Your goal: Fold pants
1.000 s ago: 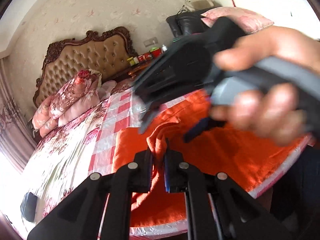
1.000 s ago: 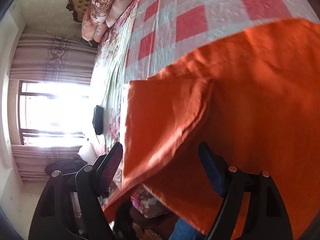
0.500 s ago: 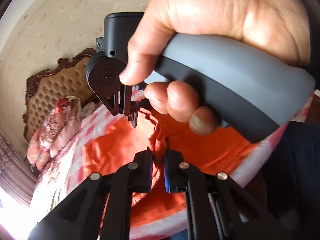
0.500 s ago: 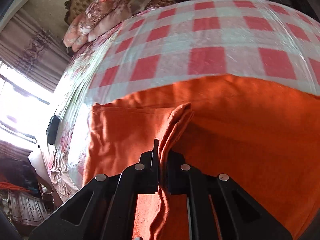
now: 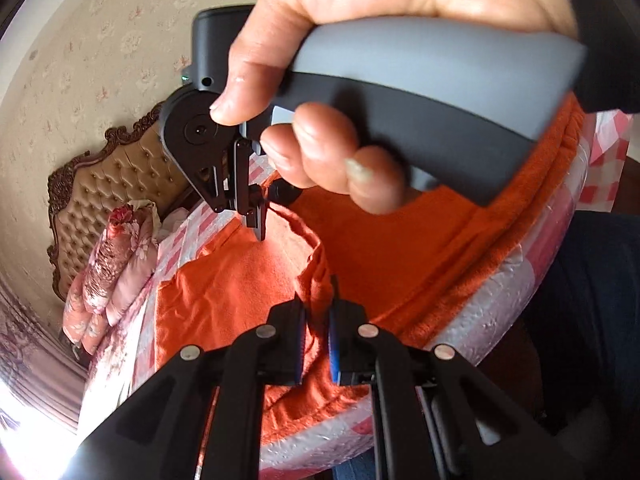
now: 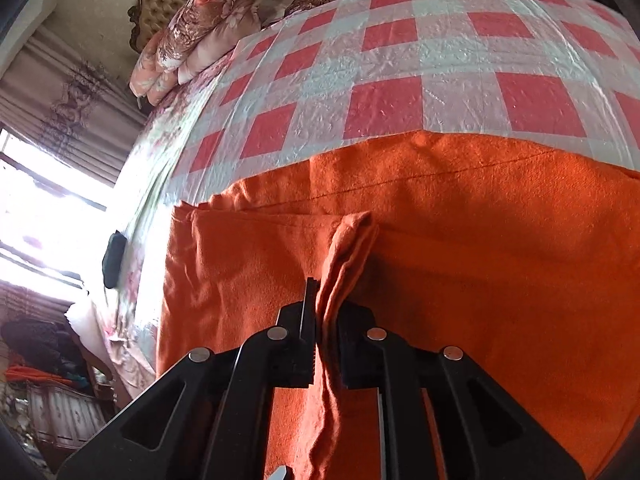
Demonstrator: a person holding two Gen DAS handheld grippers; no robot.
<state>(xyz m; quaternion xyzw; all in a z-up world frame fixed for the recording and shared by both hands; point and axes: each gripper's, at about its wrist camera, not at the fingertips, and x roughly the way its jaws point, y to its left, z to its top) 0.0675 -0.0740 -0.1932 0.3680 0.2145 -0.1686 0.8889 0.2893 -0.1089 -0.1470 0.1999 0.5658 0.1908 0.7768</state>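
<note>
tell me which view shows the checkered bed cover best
The right wrist view: the checkered bed cover fills its upper half beyond the orange pants. In the left wrist view the hand hides most of it.

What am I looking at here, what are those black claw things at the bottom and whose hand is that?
There is no robot. A person holds a two-finger gripper in each hand, and each gripper has a wide-angle camera looking along its fingers.

One picture is from the left gripper. Its black fingers are shut on a raised fold of the orange fleece pants. The big hand above is the person's right hand, holding the grey handle of the right gripper.

The other picture is from that right gripper, which is shut on another bunched fold of the same pants.

The pants lie spread on a red-and-white checked plastic sheet covering a bed. Floral pillows and a tufted tan headboard sit at the far end.
</note>
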